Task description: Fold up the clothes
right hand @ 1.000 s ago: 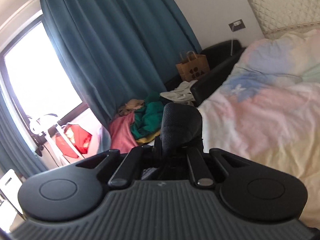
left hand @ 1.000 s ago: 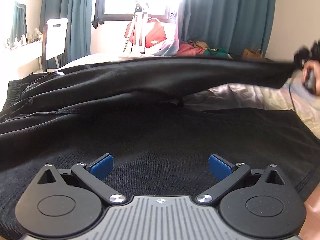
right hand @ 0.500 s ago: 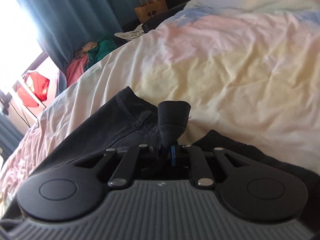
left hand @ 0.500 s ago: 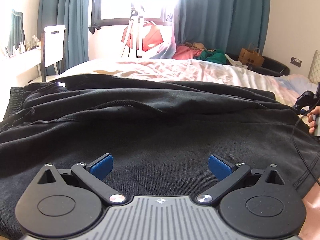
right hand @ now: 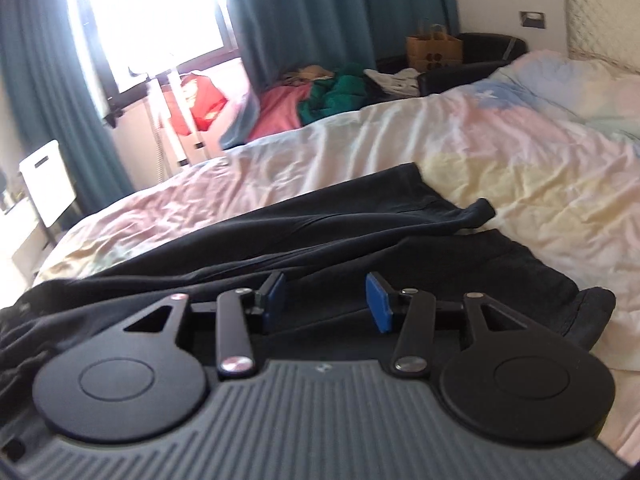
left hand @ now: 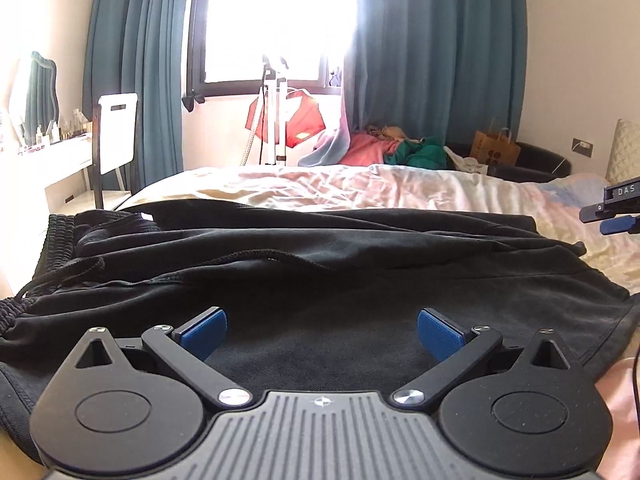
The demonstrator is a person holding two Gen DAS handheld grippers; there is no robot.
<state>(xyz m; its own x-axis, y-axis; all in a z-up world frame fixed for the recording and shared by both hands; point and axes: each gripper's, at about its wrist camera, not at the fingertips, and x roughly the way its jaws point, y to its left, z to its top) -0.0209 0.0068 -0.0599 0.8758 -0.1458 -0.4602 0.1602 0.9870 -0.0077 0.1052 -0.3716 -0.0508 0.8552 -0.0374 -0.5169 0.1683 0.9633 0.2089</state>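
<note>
With your left gripper [left hand: 319, 334] wide open and right gripper [right hand: 326, 300] just opening empty, pinch the limp, light black shorts [left hand: 360, 264] at the hem farthest from their waistband [left hand: 56, 240].

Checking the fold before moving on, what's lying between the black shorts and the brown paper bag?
In the right wrist view, only rumpled pastel bedding lies between the black shorts and the brown paper bag.

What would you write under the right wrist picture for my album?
Open right gripper, jaws just opened and empty, above black shorts spread on a pastel bedsheet.
</note>
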